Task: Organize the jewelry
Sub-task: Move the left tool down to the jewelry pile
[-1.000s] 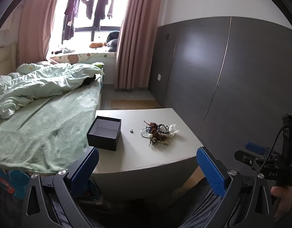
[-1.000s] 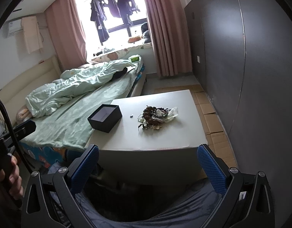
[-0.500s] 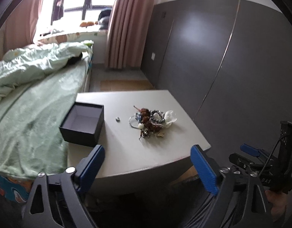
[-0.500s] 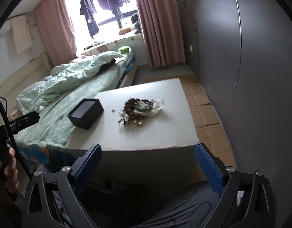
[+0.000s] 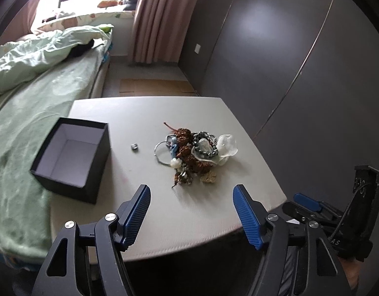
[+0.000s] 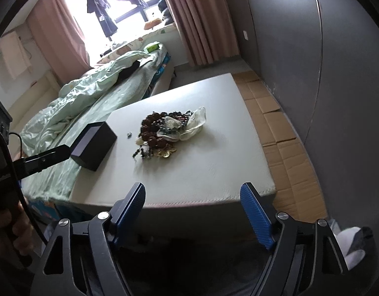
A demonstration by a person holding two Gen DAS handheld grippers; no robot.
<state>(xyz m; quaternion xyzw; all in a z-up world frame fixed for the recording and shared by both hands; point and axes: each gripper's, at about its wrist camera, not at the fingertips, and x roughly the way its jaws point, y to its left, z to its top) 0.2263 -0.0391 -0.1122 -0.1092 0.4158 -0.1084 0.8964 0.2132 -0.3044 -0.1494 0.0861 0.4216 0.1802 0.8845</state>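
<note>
Both claws have dropped closer over the desk [image 5: 145, 224], jaws narrowing but released — nothing between them. The black box [image 5: 73, 157] sits open at left, the jewelry heap [image 5: 192, 150] mid-desk, a tiny stray bead [image 5: 134, 147] between. Best to tease out one piece, not the tangle.

left claw [image 5: 190, 198], right claw [image 6: 193, 196].

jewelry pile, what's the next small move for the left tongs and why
Probably ease the left tongs forward and down onto the near edge of the jewelry pile. Their jaws, just closing, hold nothing and sit short of it, and the open black box beside the pile looks empty.
</note>
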